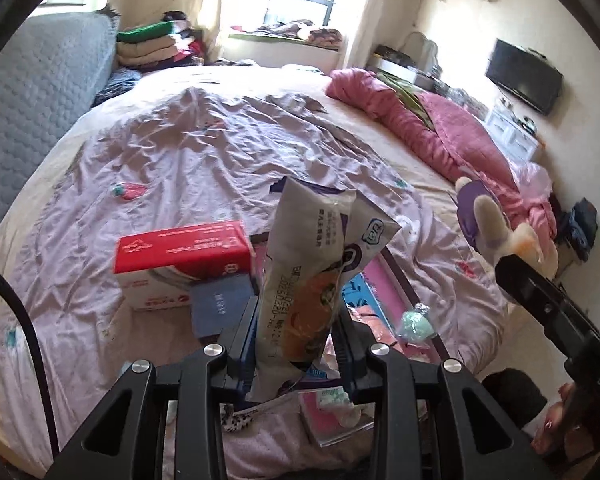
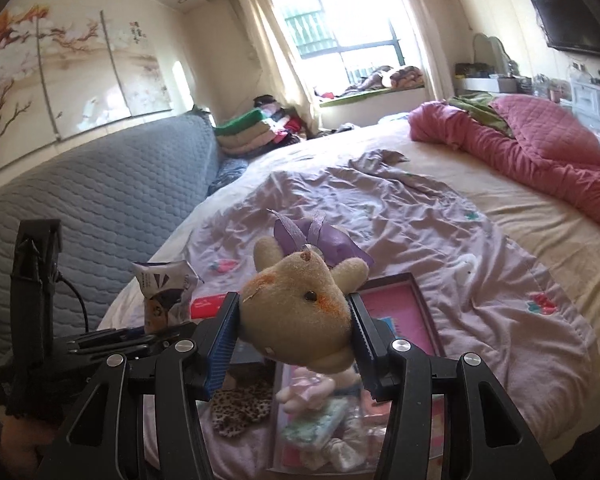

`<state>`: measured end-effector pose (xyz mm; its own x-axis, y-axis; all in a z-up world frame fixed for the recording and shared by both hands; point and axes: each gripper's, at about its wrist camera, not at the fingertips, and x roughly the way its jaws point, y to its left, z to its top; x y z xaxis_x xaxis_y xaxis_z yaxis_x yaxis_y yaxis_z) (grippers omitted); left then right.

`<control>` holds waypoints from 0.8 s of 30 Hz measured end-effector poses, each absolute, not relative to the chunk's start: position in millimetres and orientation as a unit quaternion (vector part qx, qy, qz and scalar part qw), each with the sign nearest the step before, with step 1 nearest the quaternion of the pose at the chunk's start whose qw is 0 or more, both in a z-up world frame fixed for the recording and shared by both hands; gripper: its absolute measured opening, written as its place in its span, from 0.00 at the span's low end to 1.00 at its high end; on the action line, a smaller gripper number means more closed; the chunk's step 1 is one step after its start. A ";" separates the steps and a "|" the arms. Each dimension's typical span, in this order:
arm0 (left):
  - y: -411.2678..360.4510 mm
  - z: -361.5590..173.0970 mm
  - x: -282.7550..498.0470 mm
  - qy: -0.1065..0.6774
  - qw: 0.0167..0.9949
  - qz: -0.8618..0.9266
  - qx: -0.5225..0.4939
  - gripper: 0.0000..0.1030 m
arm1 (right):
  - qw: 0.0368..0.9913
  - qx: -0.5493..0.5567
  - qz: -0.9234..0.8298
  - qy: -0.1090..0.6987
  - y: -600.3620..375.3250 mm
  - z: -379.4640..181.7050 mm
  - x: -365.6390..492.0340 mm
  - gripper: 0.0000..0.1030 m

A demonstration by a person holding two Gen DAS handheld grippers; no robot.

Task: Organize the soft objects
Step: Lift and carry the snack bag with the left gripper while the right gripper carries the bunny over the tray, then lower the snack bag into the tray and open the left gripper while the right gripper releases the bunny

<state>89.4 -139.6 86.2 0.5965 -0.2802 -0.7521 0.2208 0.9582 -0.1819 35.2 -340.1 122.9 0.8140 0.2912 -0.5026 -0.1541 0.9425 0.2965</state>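
Left tool [image 1: 300, 320]: jaws partly closed, pads clamped on the lower part of a soft snack packet [image 1: 312, 264]. Packet stands upright between the pads, crimped top end uppermost, held above the bed [image 1: 204, 152].

Right tool [image 2: 294, 320]: jaws about half open, blue pads pressed against both sides of the head of a tan plush toy [image 2: 296, 300]. Toy has a purple ribbon [image 2: 320, 236] behind its head; body hangs below the jaws, clear of the bedding. In the left wrist view the same toy shows at the right, over the bed's right edge.

Beneath both tools, near the bed's near edge: a shallow pink tray [image 2: 400, 312] with a dark rim, lying on the wrinkled lilac sheet [image 1: 172, 152]. Inside or against it are small soft items, including a mint-green bundle [image 1: 414, 322]; exact placement unclear. A leopard-print piece [image 2: 240, 404] lies on the sheet just left of the tray.

Left of the tray: red-and-white box [image 1: 180, 264], with a blue card [image 1: 220, 304] leaning at its front.

Far right edge of bed: bunched pink quilt [image 1: 440, 132]. Left edge: grey padded headboard [image 2: 80, 208].
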 end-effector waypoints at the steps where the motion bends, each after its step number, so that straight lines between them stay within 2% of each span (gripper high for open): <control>1: -142.7 84.5 90.7 0.427 0.892 -0.142 -0.034 0.33 | 0.945 0.114 0.111 0.284 -342.9 121.0 36.2 0.52; 13: -185.8 54.0 97.6 0.449 0.876 -0.173 -0.007 0.33 | 0.945 0.114 0.077 0.296 -394.1 98.1 33.6 0.53; 24: -215.1 24.2 91.9 0.469 0.864 -0.182 0.030 0.33 | 0.937 0.109 0.088 0.320 -391.2 64.4 34.3 0.53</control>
